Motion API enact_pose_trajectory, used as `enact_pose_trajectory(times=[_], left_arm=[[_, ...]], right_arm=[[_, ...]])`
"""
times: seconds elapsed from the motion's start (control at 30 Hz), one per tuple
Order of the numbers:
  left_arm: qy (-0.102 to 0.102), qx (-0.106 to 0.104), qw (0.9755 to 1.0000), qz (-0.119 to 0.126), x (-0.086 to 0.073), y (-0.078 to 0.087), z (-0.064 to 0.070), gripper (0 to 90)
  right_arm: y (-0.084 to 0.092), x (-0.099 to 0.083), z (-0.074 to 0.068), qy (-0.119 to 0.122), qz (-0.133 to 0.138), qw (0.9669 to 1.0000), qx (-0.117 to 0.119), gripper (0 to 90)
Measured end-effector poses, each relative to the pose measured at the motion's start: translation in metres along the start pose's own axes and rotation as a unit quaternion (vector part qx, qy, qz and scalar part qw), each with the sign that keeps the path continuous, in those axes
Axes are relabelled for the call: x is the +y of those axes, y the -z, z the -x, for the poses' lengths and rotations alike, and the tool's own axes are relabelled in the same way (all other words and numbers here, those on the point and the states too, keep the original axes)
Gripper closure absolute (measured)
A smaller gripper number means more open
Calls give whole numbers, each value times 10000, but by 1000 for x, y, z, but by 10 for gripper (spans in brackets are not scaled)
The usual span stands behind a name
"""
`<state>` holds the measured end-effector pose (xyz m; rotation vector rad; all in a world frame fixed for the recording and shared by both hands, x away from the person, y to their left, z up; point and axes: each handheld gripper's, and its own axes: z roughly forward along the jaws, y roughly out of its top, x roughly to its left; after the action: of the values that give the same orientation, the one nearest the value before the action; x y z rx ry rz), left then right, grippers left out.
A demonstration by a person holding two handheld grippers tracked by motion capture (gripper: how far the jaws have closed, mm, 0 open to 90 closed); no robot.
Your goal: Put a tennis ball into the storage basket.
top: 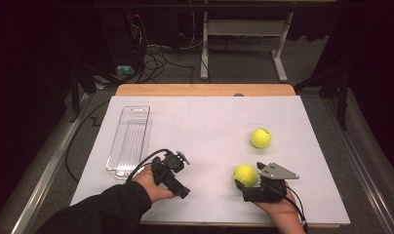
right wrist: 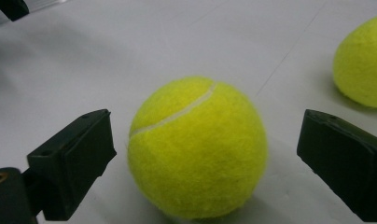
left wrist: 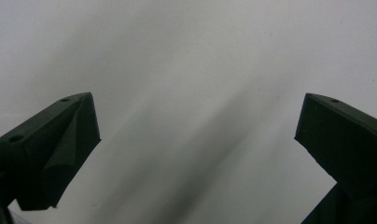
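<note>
Two yellow tennis balls lie on the white table sheet [top: 200, 122]. The nearer ball [top: 245, 175] [right wrist: 198, 149] sits between the jaws of my right gripper [top: 244, 182] [right wrist: 205, 140], with a gap showing on each side of it, so the gripper is open. The second ball [top: 260, 138] [right wrist: 361, 63] rests farther back and a little to the right. At the front left my left gripper [top: 182, 190] [left wrist: 198, 126] is held low over bare sheet, open, with nothing between its jaws.
A long clear plastic tray [top: 129, 141] lies on the left part of the sheet, just behind my left hand. The wooden table edge [top: 205, 89] runs along the back. Beyond it are a dark floor, cables and desk legs.
</note>
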<state>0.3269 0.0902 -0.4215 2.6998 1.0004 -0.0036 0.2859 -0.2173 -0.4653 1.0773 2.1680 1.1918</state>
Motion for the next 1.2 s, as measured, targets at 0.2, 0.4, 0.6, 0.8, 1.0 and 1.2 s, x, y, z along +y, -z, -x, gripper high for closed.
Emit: enact_pose_trajectory(times=[0.2,0.4,0.6,0.8,1.0,1.2], left_arm=[[-11,-2,10000,4,0,1,1,6],[-2,-5,10000,11,0,1,1,6],[-20,5,10000,-27,1,1,1,6],[-40,4,10000,-24,1,4,2,5],[4,-2,10000,3,0,7,0,5],[12,1,10000,-11,-1,8,0,5]], right_arm=[[-8,-1,-2,52,-267,9996,28,128],[-8,-1,-2,68,-410,9991,-2,216],[-8,-1,-5,122,-424,9990,-2,269],[-6,4,-5,76,-195,9998,22,272],[-8,16,-11,213,116,9997,59,272],[-17,27,-18,337,243,9990,190,272]])
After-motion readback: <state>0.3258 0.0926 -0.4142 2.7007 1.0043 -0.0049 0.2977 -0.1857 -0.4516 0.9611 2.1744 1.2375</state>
